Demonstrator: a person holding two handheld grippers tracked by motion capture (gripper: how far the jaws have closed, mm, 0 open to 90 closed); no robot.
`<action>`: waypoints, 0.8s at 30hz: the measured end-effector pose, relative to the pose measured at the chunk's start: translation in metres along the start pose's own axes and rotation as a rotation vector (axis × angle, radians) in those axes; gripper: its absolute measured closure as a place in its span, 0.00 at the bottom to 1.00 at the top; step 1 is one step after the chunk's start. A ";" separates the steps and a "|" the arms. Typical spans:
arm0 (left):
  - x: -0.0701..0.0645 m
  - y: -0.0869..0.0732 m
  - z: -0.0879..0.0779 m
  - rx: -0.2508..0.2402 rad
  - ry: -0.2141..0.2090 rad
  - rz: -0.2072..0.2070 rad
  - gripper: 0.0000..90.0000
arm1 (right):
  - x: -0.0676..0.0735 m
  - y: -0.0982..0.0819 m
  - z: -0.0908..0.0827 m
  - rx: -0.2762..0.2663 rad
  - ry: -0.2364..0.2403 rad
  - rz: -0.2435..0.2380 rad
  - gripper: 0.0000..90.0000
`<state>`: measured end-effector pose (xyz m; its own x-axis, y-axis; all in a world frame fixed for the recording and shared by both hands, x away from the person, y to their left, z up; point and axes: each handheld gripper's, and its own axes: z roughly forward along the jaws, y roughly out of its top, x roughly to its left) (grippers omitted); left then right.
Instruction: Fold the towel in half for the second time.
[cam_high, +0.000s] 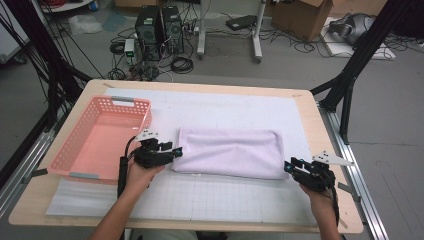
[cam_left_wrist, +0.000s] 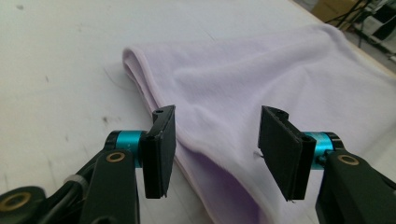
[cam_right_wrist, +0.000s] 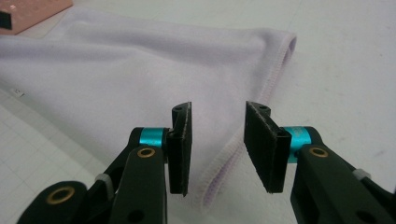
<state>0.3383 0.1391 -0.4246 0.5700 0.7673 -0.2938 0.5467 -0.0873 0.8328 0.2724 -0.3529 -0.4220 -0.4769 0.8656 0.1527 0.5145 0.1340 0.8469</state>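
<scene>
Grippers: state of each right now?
Left gripper: open, towel edge between its jaws, not pinched.
Right gripper: open, over the towel's corner, holding nothing.

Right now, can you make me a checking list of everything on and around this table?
Surface: wooden table with a white gridded mat on it.
Job's things: folded lilac towel lying flat mid-mat; pink basket at its left, nothing seen inside.
Clutter: nothing seen on the mat.
Grippers: left gripper at the towel's left end, jaws apart with the towel's corner between them, pads not pressing; right gripper at the right end, open, the hem below the gap.
Cables: one black cable trails from the left gripper.
Surroundings: computer towers, loose floor cables, cardboard box.
</scene>
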 end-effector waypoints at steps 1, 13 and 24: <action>0.002 0.008 0.008 0.011 0.010 0.010 0.52 | 0.000 0.000 0.000 0.002 -0.003 -0.004 0.68; 0.033 0.031 0.060 0.085 0.122 -0.051 0.57 | -0.003 -0.001 0.005 0.017 -0.004 0.000 0.68; 0.041 0.030 0.077 0.008 0.224 -0.121 0.85 | -0.003 -0.001 0.013 0.031 -0.008 -0.009 0.67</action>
<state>0.4251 0.1186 -0.4478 0.3502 0.8941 -0.2793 0.6079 0.0099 0.7939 0.2825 -0.3491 -0.4298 -0.4761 0.8680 0.1415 0.5323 0.1563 0.8320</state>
